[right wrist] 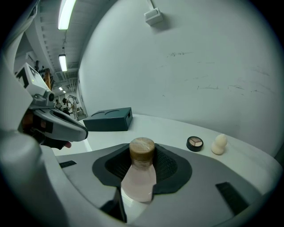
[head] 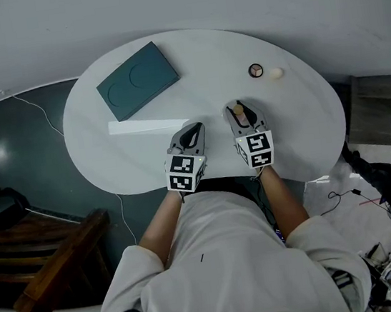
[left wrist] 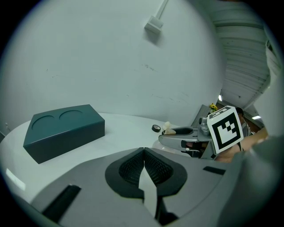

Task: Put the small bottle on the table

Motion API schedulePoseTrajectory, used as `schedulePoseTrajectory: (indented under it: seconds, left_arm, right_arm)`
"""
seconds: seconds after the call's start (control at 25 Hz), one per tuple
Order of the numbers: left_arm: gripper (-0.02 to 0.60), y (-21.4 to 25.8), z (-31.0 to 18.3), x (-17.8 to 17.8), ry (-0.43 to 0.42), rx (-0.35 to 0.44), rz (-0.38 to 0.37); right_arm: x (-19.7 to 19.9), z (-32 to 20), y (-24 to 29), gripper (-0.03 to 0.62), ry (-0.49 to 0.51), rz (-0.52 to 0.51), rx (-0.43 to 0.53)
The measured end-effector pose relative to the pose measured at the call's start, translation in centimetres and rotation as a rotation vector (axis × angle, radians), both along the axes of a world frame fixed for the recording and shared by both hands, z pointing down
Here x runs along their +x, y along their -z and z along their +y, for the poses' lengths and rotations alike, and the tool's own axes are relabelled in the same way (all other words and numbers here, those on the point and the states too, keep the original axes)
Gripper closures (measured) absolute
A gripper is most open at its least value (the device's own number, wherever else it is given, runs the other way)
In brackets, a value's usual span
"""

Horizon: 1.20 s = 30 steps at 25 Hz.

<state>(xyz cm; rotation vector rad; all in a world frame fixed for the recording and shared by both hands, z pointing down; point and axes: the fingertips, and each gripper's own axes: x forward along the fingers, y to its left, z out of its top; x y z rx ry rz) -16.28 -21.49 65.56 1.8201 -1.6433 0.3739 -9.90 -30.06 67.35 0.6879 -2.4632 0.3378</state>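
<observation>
small bottle (right wrist: pixel 138 177): gripped in right claw (right wrist: pixel 143 160), over the counter (head: pixel 305 114) near edge, right of the teal box (head: pixel 137 80) and nearer
long axis: along the claw's pointing line, brown cap leading, slanted down toward the counter
right claw: grasping the bottle's body
left claw (left wrist: pixel 144 166): clenched, empty, beside the right claw on its box side
next, likely: base tipped down, lowered, released
farther: compact (head: pixel 256 70), sponge (head: pixel 275 72), right of the box

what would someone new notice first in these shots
The small bottle with its brown cap stands out first, clamped in the right gripper over the near part of the white table. Next comes the teal box at the table's far left. The left gripper, shut and empty, is beside the right one.
</observation>
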Motion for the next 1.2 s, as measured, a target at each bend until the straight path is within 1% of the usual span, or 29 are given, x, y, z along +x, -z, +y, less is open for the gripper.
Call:
schedulePoseTrajectory:
  seconds: [0.2,0.36,0.52,0.68,0.8,1.0,1.2]
  left_arm:
    - [0.563,0.2,0.3,0.7,-0.005,0.0,0.003]
    - [0.563,0.3,0.6,1.3,-0.003,0.005,0.002]
    - [0.563,0.5,1.1,1.8,0.001,0.003,0.002]
    - [0.563,0.7,1.6,2.1,0.011,0.003,0.004]
    - [0.563,0.9,2.0,2.2,0.026,0.008,0.005]
    - [0.563,1.4,2.9,2.5,0.042,0.013,-0.002]
    - [0.562,1.6,3.7,3.2,0.05,0.014,-0.013]
  right_arm:
    - [0.4,0.3,-0.1,0.462,-0.001,0.001,0.002]
    - [0.4,1.1,-0.3,0.456,0.023,0.03,0.017]
    - [0.1,1.6,-0.1,0.45,-0.001,0.013,0.02]
    - [0.4,2.2,0.0,0.385,-0.001,-0.007,0.002]
    - [1.5,2.9,0.3,0.364,-0.01,-0.011,-0.001]
    - [4.4,4.2,0.7,0.372,-0.031,0.002,-0.014]
    - [6.9,5.7,1.4,0.411,-0.036,0.013,-0.01]
